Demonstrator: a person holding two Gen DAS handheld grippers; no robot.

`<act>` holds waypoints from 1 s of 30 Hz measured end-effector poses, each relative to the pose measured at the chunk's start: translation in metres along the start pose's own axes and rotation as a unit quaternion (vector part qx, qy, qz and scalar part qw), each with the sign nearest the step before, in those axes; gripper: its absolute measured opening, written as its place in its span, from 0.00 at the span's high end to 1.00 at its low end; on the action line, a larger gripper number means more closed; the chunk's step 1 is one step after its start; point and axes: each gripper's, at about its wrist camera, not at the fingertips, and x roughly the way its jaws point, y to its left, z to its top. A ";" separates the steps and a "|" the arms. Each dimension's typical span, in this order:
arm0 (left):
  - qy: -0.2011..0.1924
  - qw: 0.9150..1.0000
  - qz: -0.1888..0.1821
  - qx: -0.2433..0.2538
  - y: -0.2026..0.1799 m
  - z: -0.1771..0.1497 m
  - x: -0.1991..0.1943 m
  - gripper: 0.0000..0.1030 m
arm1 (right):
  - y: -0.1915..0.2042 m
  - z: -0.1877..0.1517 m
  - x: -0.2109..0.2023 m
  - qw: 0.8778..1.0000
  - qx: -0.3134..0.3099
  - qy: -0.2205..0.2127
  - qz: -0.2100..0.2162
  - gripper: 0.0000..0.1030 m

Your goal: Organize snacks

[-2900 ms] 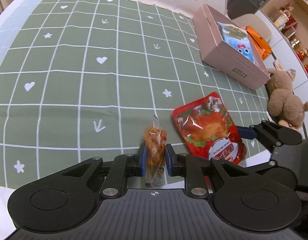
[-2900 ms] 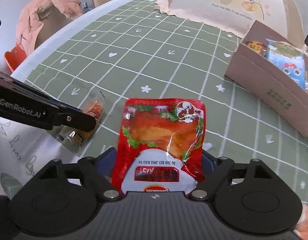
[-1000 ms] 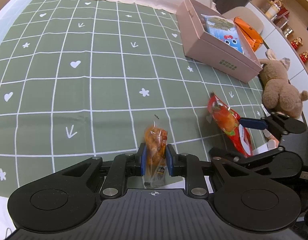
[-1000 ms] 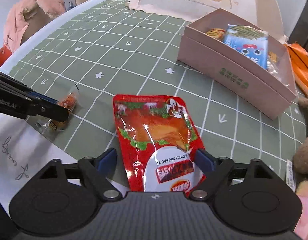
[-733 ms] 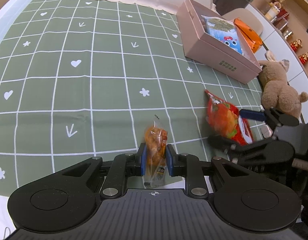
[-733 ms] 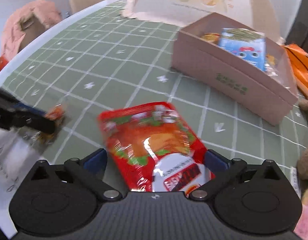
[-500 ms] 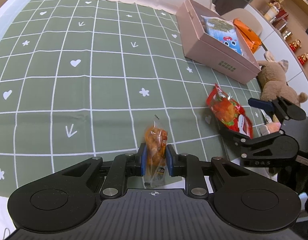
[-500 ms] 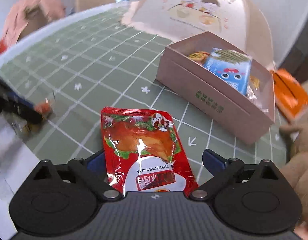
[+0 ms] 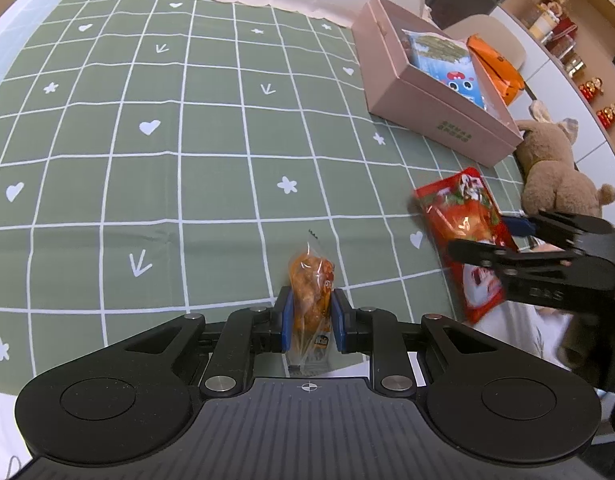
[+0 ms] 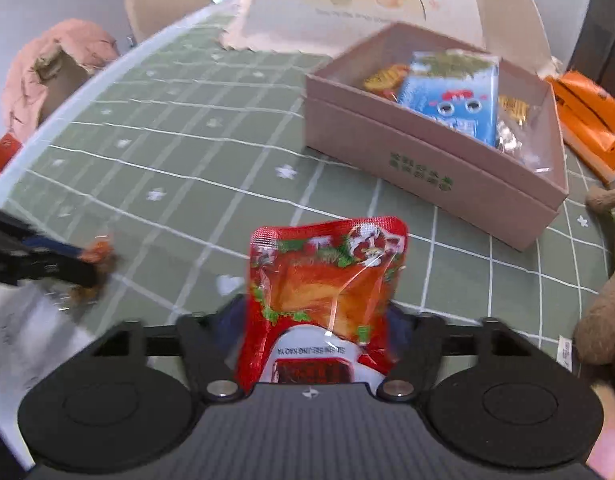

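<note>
The red pouch (image 10: 327, 292) sits between the right gripper (image 10: 315, 320) fingers, which are closing on it, near the box (image 10: 431, 160). The left gripper (image 9: 310, 316) pinches the small orange packet (image 9: 310, 292) above the tabletop (image 9: 187, 160). The box holds some snacks; these two remain outside.

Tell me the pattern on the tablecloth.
Green tablecloth with a white grid, scattered hearts, stars and arrows; clearest in the left wrist view.

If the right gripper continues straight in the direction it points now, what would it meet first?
Most likely the green tablecloth just short of the pink box, since the right gripper, its jaws closing around the red pouch, points downward. The box's near wall comes next. Depth is unclear.
</note>
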 end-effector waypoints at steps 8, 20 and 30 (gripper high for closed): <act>0.006 1.000 0.005 0.023 -0.012 0.006 0.007 0.77 | 0.006 0.000 -0.038 0.999 0.036 -0.016 0.017 0.80; 0.001 1.000 -0.002 0.015 -0.007 0.004 0.006 0.77 | 0.057 -0.006 -0.014 0.998 -0.040 0.018 0.039 0.69; -0.005 0.999 -0.038 0.039 -0.022 0.015 -0.003 0.78 | 0.016 0.001 -0.054 0.997 0.050 -0.019 0.047 0.79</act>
